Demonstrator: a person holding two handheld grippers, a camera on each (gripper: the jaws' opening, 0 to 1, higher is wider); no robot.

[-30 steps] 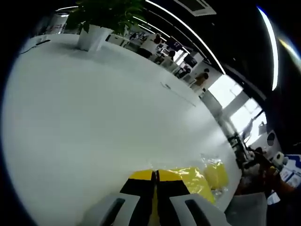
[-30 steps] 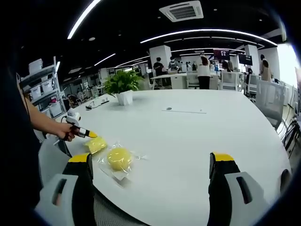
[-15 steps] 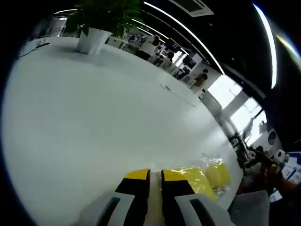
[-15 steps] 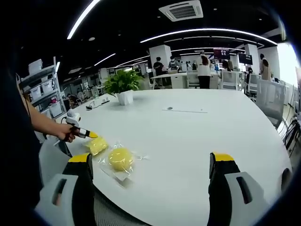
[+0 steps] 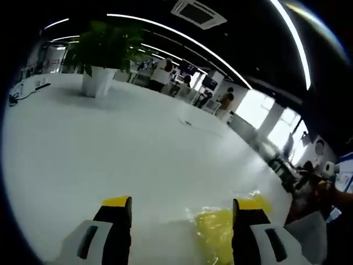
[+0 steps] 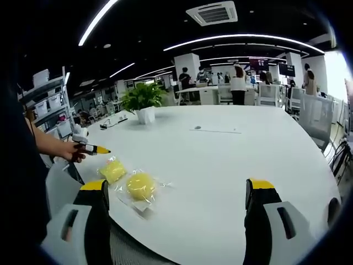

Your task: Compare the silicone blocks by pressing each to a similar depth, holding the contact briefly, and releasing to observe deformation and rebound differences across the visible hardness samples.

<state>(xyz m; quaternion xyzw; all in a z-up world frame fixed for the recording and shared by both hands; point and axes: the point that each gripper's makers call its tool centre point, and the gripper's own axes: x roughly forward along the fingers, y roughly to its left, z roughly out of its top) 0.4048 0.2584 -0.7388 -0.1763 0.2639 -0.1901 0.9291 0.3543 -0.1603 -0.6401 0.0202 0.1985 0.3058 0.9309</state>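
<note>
The left gripper (image 5: 182,221) has lifted off the yellow silicone block (image 5: 214,234) it was pressing a second ago, its jaws, then nearly closed, now spread wide, with the block lying on the desk (image 5: 110,143) between them toward the right jaw. In the right gripper view the left gripper (image 6: 92,149) hangs above the desk, clear of the block (image 6: 113,170) beneath it, gripped by a person's hand (image 6: 74,150). Just beside that block rests a second silicone block (image 6: 140,185), rounder, in clear plastic wrapping. The right gripper (image 6: 176,204) hovers over the near desk edge, jaws wide apart and holding nothing. The broad white desk carries a potted plant (image 6: 143,102) in a white pot at its far side, a cable (image 5: 22,94) near one edge and a thin dark strip (image 6: 216,130) lying flat well beyond the blocks. Around it, an open office: long ceiling light strips (image 6: 242,37), an air-conditioning vent (image 6: 212,13), shelving with bins (image 6: 52,99), bright windows (image 5: 259,110), and people (image 6: 239,83) standing at distant desks.
</note>
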